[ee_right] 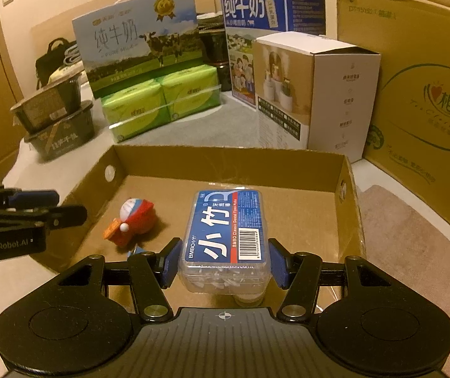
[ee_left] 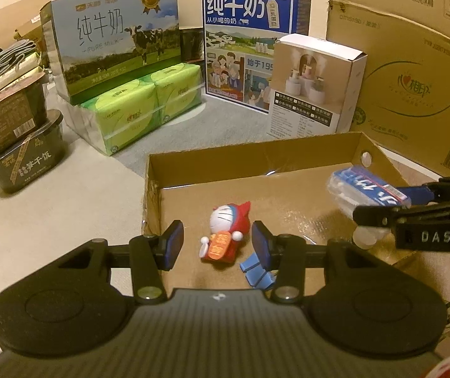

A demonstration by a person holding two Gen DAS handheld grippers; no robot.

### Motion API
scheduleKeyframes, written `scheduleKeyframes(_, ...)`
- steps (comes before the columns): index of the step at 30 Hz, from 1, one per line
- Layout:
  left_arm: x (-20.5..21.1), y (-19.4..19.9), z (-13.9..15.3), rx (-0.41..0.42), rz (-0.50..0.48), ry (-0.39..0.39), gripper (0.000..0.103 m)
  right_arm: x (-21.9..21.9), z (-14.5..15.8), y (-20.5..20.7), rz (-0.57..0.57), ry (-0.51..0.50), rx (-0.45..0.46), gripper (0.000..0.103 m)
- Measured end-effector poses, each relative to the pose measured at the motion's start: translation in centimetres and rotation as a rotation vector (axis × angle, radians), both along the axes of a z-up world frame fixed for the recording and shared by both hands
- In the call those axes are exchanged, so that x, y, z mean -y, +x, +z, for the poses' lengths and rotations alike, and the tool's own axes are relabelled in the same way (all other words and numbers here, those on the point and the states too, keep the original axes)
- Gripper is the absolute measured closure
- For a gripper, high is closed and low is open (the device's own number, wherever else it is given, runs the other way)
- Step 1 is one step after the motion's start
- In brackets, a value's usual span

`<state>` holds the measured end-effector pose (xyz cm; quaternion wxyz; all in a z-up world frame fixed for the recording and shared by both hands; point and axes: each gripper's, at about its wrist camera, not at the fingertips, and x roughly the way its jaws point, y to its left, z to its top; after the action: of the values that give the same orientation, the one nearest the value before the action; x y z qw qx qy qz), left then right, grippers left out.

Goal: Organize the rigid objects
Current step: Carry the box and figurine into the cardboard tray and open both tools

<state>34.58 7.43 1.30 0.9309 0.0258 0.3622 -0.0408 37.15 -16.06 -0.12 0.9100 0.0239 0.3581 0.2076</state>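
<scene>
right wrist view: right tool point(ee_right: 223, 263) clamps clear rectangular plastic floss box point(ee_right: 225, 239); left tool point(ee_left: 217, 245) gapes empty over cardboard tray point(ee_left: 212, 162).

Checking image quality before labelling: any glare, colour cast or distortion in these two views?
Left wrist view: warm yellow cast, glare on the cardboard tray floor, fisheye bending at the edges. Right wrist view: same cast, dark vignetted corners, the floss pick box label stays readable.

Blue clip point(ee_left: 258, 271) partly behind pad (shape unclear)
</scene>
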Motion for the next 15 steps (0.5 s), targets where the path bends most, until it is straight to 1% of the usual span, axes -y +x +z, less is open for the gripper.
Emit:
scheduleKeyframes(1,0.0,-0.1,0.0,0.001,0.001,0.000,0.059,0.0,0.1,0.0,0.000,0.013,0.009,0.045)
scheduleKeyframes(3,0.0,-0.2,0.0,0.003,0.006,0.000,0.052,0.3,0.3,-0.1,-0.005,0.031,0.018,0.030)
scheduleKeyframes(4,0.0,-0.3,0.1,0.004,0.009,0.001,0.046,0.5,0.5,-0.2,-0.009,0.041,0.022,0.022)
scheduleKeyframes(5,0.0,-0.4,0.1,0.005,0.010,0.002,0.042,0.7,0.7,-0.3,-0.012,0.042,0.027,0.021)
scheduleKeyframes(9,0.0,-1.2,0.3,0.006,0.019,-0.004,0.040,1.5,1.2,-1.0,-0.041,0.027,0.036,0.021)
scheduleKeyframes(12,0.0,-2.1,0.8,0.009,0.027,-0.006,0.033,2.2,1.7,-2.0,-0.050,0.028,0.039,0.021)
scheduleKeyframes(13,0.0,-2.4,0.9,0.011,0.031,-0.010,0.029,2.5,1.8,-2.5,-0.053,0.031,0.036,0.021)
scheduleKeyframes(15,0.1,-3.2,1.3,0.014,0.038,-0.016,0.028,3.0,2.1,-3.4,-0.064,0.036,0.032,0.021)
